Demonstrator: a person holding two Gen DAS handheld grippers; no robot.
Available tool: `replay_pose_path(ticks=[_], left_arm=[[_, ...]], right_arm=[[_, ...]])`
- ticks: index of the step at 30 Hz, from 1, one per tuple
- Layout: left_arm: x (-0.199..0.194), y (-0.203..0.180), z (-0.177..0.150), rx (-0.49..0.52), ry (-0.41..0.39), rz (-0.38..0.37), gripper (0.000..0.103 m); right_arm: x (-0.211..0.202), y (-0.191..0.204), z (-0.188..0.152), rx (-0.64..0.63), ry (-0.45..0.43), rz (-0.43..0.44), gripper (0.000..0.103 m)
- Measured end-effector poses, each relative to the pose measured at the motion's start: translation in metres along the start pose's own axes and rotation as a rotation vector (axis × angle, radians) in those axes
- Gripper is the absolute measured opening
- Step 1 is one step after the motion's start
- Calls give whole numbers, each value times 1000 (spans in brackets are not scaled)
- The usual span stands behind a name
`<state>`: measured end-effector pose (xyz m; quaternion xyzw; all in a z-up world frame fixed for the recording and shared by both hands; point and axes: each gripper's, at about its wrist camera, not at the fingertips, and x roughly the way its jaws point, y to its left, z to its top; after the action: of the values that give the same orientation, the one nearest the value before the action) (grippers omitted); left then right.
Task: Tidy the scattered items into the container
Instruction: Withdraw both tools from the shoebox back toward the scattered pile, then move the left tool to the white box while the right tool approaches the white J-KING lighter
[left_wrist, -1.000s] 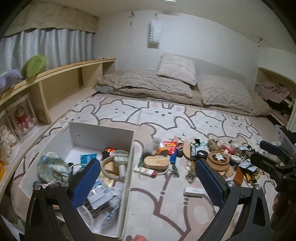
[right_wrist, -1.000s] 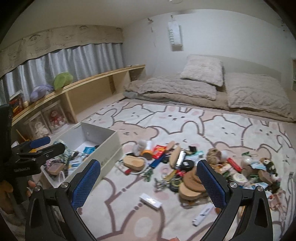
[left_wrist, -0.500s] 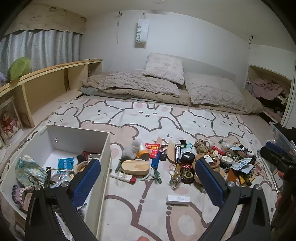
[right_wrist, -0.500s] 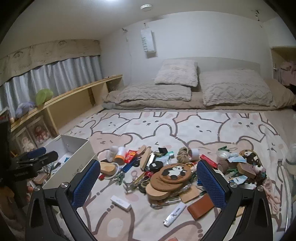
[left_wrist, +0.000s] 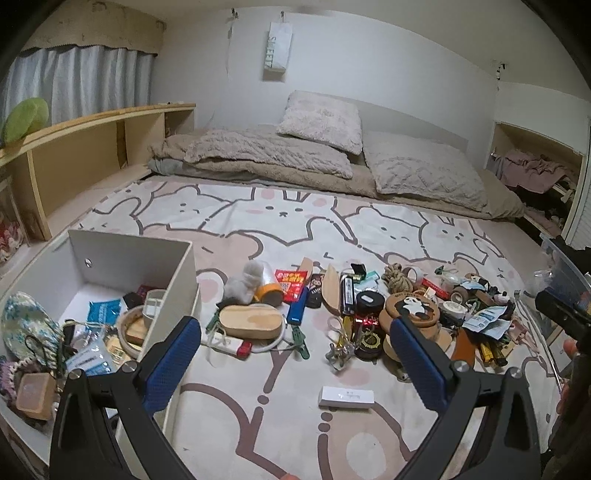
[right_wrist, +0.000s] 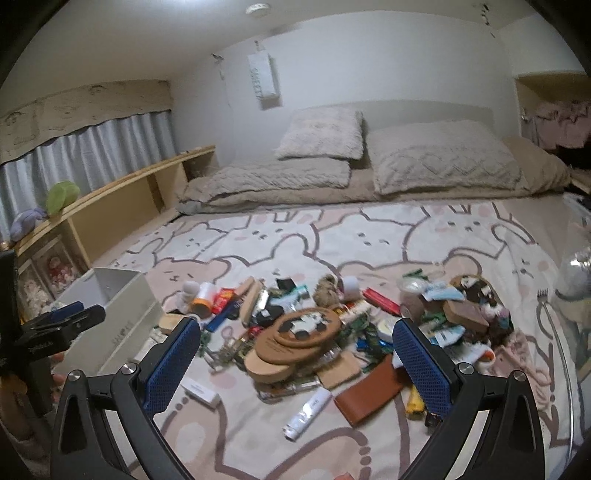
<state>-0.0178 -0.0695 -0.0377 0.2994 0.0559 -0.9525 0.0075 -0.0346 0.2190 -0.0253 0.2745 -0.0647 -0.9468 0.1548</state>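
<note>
I am holding two claws above a bunny-print rug (left_wrist: 295, 221), and both are spread wide, gripping nothing. The left claw (left_wrist: 295, 362) is hovering just beside the white box (left_wrist: 184, 266); the right claw (right_wrist: 295, 363) is hanging over the pile of clutter (right_wrist: 332, 325).

The scattered things are lying in a loose heap on the rug, to the right of the box and apart from it. Nearest my left claw is a small white carton (left_wrist: 346, 397), light and stiff, lying alone and easy to pinch across its narrow sides. An oval wooden case (left_wrist: 251, 322) looks hard and smooth, so I am judging it may slip unless squeezed across its short width. The round panda coaster (right_wrist: 301, 326) is lying flat on a stack and would need taking by its rim. The brown wallet (right_wrist: 371, 393) should give a little under the pads. A white tube (right_wrist: 308, 410) looks light and likely to roll.

The box is already partly filled: a blue packet (left_wrist: 103, 308), a patterned cloth pouch (left_wrist: 27, 325), a wooden ring (left_wrist: 133, 328), a small wooden block (left_wrist: 35, 395), and what may be cables, though that corner is too crowded to tell.
</note>
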Motion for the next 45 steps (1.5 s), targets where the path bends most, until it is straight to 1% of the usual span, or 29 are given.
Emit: replay_pose_path(ticks=[5, 16, 19, 28, 34, 39, 42, 45], left_arm=[[18, -6, -13, 7, 46, -8, 103], [56, -23, -44, 34, 159, -20, 103], [62, -25, -49, 41, 175, -12, 103], [84, -26, -66, 39, 242, -10, 103], [96, -29, -74, 47, 278, 2, 103], [104, -34, -84, 67, 307, 8, 103], [109, -39, -89, 77, 324, 2, 103], [112, -43, -91, 88, 335, 1, 103]], right_arm=[[13, -11, -12, 24, 51, -14, 103], [43, -24, -39, 59, 190, 9, 103], [49, -26, -46, 66, 223, 18, 103], [78, -29, -72, 101, 370, 22, 103], [90, -28, -81, 119, 429, 51, 103], [102, -29, -91, 172, 502, 83, 103], [102, -33, -93, 216, 502, 87, 103], [101, -37, -95, 256, 503, 123, 103]])
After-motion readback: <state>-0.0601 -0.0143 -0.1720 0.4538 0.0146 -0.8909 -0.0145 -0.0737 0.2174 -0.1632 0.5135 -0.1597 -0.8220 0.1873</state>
